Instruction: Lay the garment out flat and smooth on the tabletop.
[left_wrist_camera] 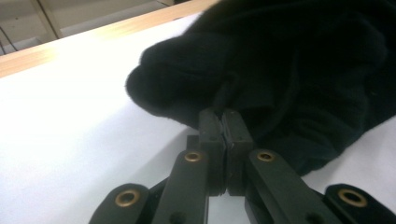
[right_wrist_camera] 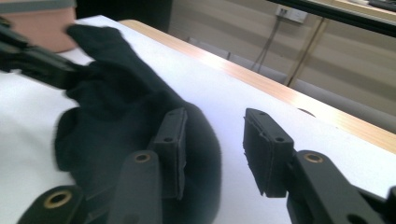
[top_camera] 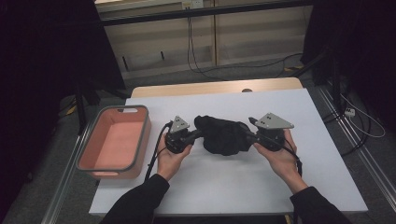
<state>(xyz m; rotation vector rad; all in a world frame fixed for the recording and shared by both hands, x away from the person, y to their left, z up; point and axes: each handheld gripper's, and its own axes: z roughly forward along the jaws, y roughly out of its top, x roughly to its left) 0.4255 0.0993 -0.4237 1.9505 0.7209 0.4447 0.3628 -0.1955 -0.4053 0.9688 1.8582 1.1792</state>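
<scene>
A crumpled black cloth point(top_camera: 224, 136) lies in the middle of the white table point(top_camera: 261, 186). My left gripper point(top_camera: 199, 135) meets it from the left. In the left gripper view its jaws are shut on a fold of the black cloth point(left_wrist_camera: 289, 60), pinched at the left gripper's point(left_wrist_camera: 225, 119) tips. My right gripper point(top_camera: 247, 135) is at the cloth's right side. It stands open in the right gripper view point(right_wrist_camera: 214, 140), one jaw resting against the black cloth point(right_wrist_camera: 116, 107) and the other over bare table. The cloth's rounded edge reaches into the gap. Farther off, the left gripper point(right_wrist_camera: 32, 60) holds the cloth's other end.
A salmon-pink basin with a grey rim point(top_camera: 145, 122) stands at the table's left edge, its inside bare; its corner point(right_wrist_camera: 42, 28) appears in the right gripper view. The table's far wooden edge point(top_camera: 210, 87) runs behind the cloth. Cables point(top_camera: 196, 65) lie on the floor beyond.
</scene>
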